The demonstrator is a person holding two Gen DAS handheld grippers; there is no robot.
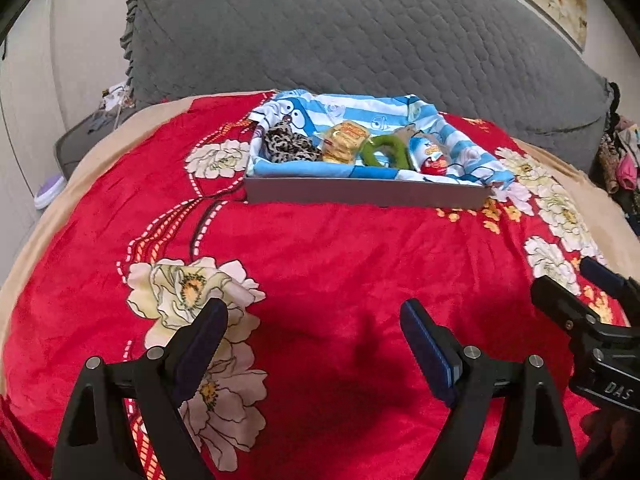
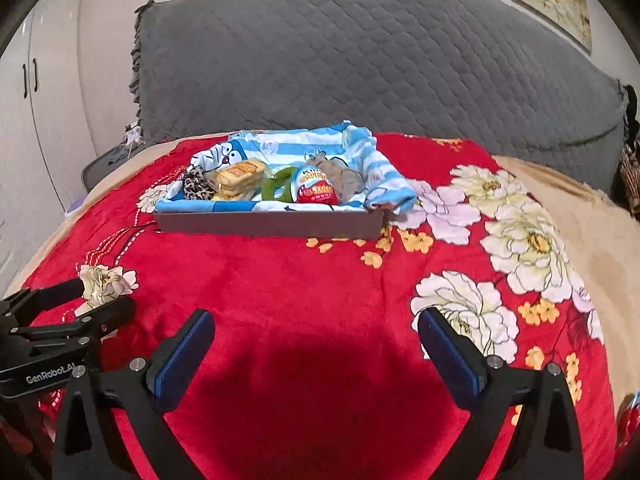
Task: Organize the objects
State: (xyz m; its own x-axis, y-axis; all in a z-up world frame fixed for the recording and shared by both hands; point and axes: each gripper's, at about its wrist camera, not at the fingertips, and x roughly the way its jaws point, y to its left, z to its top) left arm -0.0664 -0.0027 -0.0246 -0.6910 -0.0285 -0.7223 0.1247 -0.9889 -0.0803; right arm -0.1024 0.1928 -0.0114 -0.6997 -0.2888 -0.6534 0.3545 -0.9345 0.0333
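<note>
A shallow grey box (image 1: 360, 194) (image 2: 264, 224) lined with a blue-and-white striped cartoon cloth (image 1: 384, 114) (image 2: 280, 142) rests on the red flowered bedspread. Inside lie a leopard-print scrunchie (image 1: 290, 146) (image 2: 198, 188), a packet of yellow biscuits (image 1: 344, 142) (image 2: 238, 178), a green ring (image 1: 386, 152) (image 2: 276, 188), a red-and-white egg-shaped sweet (image 1: 434, 158) (image 2: 316, 188) and a grey fabric piece (image 2: 346, 178). My left gripper (image 1: 314, 322) is open over bare bedspread, well short of the box. My right gripper (image 2: 316, 334) is open too, nothing between its fingers.
The red flowered bedspread (image 1: 340, 260) (image 2: 304, 280) covers the bed, with a grey quilted headboard cover (image 1: 360, 28) (image 2: 380, 48) behind the box. The right gripper's body (image 1: 592, 320) shows at the left wrist view's right edge; the left one (image 2: 52, 332) at the right wrist view's left edge. A wardrobe (image 2: 32, 100) stands left.
</note>
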